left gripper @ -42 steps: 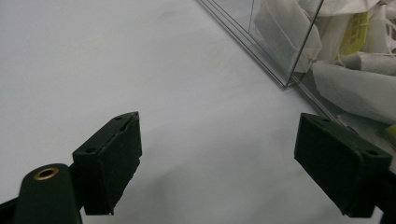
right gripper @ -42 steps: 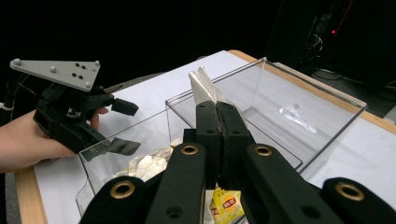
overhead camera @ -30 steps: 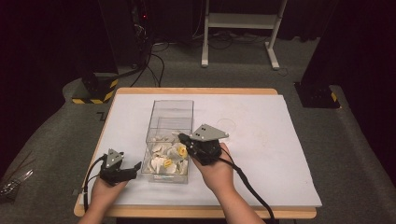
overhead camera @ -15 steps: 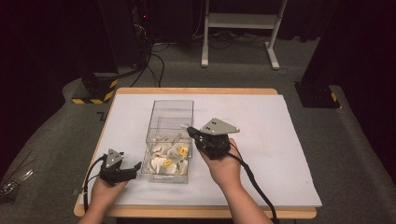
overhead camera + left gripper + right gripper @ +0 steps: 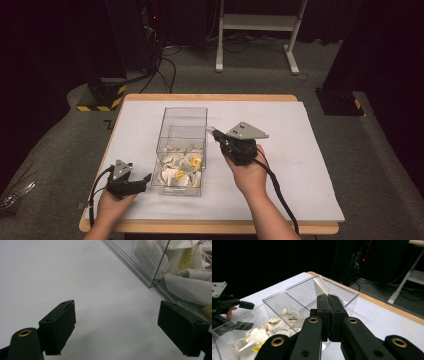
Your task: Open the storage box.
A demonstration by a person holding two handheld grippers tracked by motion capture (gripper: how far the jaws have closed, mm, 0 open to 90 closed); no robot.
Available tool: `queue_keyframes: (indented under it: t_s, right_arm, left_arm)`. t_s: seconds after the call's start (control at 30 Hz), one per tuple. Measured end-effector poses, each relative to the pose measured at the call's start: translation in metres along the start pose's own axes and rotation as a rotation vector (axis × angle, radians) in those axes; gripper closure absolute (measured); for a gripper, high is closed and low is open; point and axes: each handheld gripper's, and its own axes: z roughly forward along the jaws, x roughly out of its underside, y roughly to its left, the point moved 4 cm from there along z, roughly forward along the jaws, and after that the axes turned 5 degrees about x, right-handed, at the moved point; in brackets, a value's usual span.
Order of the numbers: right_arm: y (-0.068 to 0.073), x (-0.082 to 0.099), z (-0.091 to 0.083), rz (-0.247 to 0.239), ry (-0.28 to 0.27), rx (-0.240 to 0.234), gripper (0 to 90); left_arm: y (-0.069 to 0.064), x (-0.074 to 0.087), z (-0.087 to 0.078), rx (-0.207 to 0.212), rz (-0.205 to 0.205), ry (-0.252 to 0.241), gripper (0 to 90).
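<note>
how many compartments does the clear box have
2. The clear box has a near compartment heaped with tea bags, and a far compartment that looks empty. The right gripper, shut on a pale wrapper, is beside it.

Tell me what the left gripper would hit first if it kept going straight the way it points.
Probably the near corner of the clear box, full of tea bags. The left gripper points across bare white tabletop toward it, though depth is hard to judge.
</note>
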Motion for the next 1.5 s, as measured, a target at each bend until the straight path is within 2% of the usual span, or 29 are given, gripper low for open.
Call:
queue_keyframes:
  t_s: [0.3,0.53,0.9,1.23,1.5]
  right_arm:
    - [-0.021,0.002,-0.004,0.021,-0.007,0.049,88.8]
    - [-0.032,0.007,-0.005,0.02,-0.004,0.086,88.9]
    - [-0.062,0.022,-0.005,0.07,0.025,0.152,88.9]
    - [-0.076,0.025,-0.011,0.094,0.025,0.179,88.9]
    - [-0.08,0.03,-0.009,0.106,0.038,0.183,88.8]
  left_arm:
    - [0.0,0.0,0.0,0.003,-0.002,0.003,15.3]
    - [0.0,0.0,0.0,-0.001,0.003,0.004,15.3]
    - [0.0,0.0,0.0,0.006,0.001,0.005,15.3]
    - [0.0,0.0,0.001,0.002,0.007,0.006,15.3]
    - [0.0,0.0,0.001,0.002,0.009,0.006,15.3]
